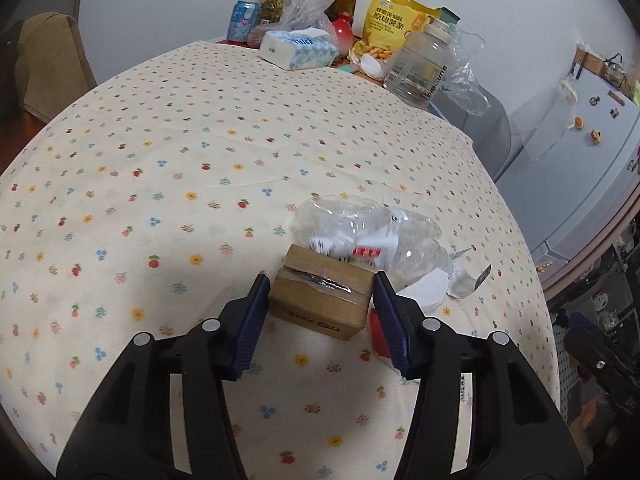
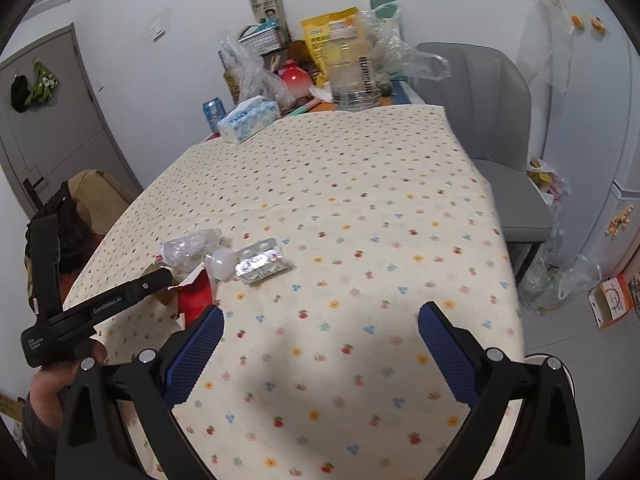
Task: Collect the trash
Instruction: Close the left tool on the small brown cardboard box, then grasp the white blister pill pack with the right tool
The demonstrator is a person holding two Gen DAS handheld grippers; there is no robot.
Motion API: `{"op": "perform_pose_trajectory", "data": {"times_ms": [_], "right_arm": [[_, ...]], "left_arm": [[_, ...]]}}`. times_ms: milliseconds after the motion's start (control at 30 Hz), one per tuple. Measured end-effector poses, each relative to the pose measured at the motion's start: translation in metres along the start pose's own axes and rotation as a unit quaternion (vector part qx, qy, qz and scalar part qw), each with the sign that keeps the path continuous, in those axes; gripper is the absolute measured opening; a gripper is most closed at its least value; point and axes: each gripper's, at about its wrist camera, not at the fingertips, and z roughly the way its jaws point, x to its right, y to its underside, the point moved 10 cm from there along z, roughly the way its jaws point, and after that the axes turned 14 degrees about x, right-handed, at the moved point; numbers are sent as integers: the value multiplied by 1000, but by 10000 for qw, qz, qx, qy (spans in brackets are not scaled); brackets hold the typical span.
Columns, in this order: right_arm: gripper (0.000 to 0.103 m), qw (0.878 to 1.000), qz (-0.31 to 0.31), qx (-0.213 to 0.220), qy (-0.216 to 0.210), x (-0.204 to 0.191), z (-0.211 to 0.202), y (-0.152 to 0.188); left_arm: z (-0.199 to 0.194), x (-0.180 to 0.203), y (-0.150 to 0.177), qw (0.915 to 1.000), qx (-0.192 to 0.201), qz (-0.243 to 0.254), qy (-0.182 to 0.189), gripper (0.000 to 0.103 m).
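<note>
- The small cardboard box (image 1: 320, 304) on the table (image 1: 160, 160) is bracketed by the left gripper (image 1: 320, 312); whether its fingers press cannot be told.
- The right gripper (image 2: 320, 344) is held wide apart and empty above the tablecloth.

In the left wrist view, the red item (image 1: 378, 334) at lower centre is largely hidden behind a blue pad. Print on the cardboard box (image 1: 320, 300) is too blurred to be read. In the right wrist view, that box (image 2: 160, 280) is mostly covered by the left hand-held gripper (image 2: 112, 300).
</note>
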Motion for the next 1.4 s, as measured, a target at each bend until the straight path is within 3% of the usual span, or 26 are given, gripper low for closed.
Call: {"op": "perform_pose_trajectory", "data": {"times_ms": [100,300,533,600,667,733,933,1100,1133,1167,1233,1400], "right_arm": [[94,9998,-181,-54,-70,-16,15,-1],[83,9981,-504,-277,-235,-42,45,2],[78,9962,-707,-436,-242,-48,76,6],[60,9954,-763,-494,-297,-49,81,8],[18,9946,-642,-710,-402,-47,82,13],[9,9948,-560,-741,-428,-44,76,16],[5,9961,-479,-635,-379,-31,50,18],[10,9968,-452,-573,-321,-26,44,9],[19,9968,-464,-562,-339,-27,44,7],[40,9969,-495,-519,-331,-29,44,4],[56,9969,-615,-383,-292,-35,46,-3],[55,9952,-793,-475,-325,-51,66,-1]], "left_arm": [[-9,-8,-5,9999,86,-46,-55,53],[-24,-31,-12,9994,224,-137,-230,53],[-34,-50,-15,9985,302,-256,-366,53],[-36,-51,-14,9985,298,-265,-370,53],[-38,-50,-14,9985,304,-270,-366,53],[-39,-47,-14,9985,319,-266,-344,53],[-41,-28,-13,9991,341,-169,-204,53],[-40,-17,-11,9992,351,-149,-129,53],[-40,-16,-12,9992,357,-143,-126,53],[-39,-16,-12,9992,360,-144,-130,53],[-39,-20,-13,9991,370,-160,-156,53],[-38,-37,-16,9985,389,-264,-273,53]]}}
